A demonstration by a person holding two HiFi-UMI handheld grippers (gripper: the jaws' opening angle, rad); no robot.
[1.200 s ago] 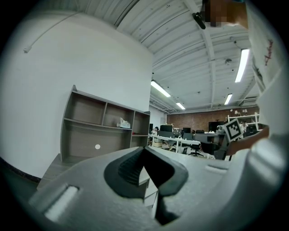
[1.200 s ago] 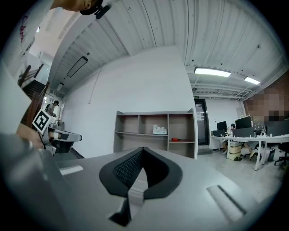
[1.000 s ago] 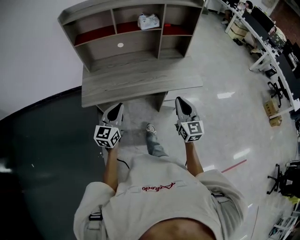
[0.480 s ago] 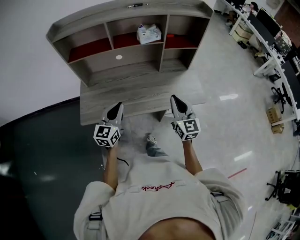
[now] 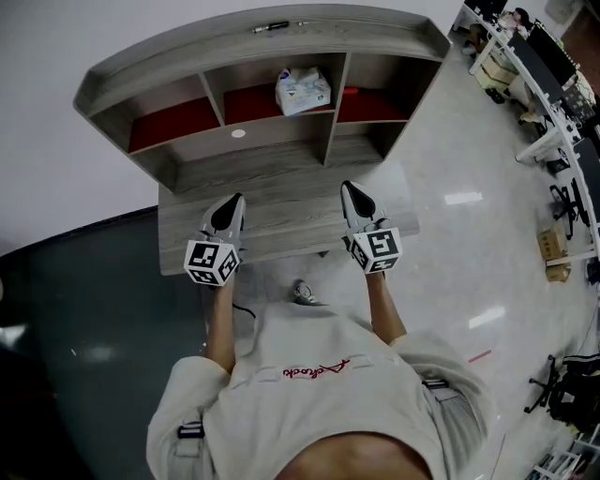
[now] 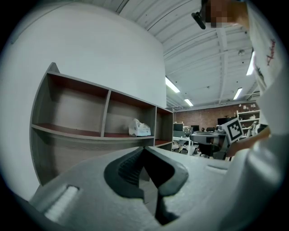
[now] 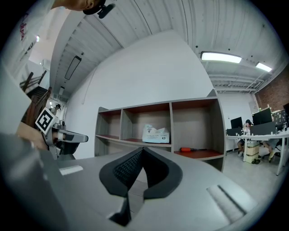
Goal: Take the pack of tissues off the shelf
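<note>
Head view. Looks steeply down on a grey wooden shelf [image 5: 262, 37] standing at the back of a tabletop [image 5: 281, 225]. Shows the pack of tissues [image 5: 303, 91] in the middle upper compartment, on a red-lined board, well apart from both claws. Shows the left claw [image 5: 228, 214] and the right claw [image 5: 356, 202] side by side over the front part of the tabletop, tips toward the shelf, each with a marker cube [image 5: 212, 262] at its rear. Shows a dark pen-like thing [image 5: 274, 27] on the top board.

Left gripper view. Looks along the left claw [image 6: 144, 149]: jaws pressed together at the tip, nothing pinched. Places the pack of tissues [image 6: 139, 128] ahead on the shelf [image 6: 81, 131], in the second compartment from the left, apart from the claw.

Right gripper view. Looks along the right claw [image 7: 143, 149]: jaws likewise pressed together, pinching nothing. Places the pack of tissues [image 7: 156, 134] straight ahead in the middle compartment of the shelf [image 7: 216, 131], untouched. Shows an orange-handled tool [image 7: 192, 149] lying in the compartment just right of it, and the left claw [image 7: 67, 136] level at far left.
</note>
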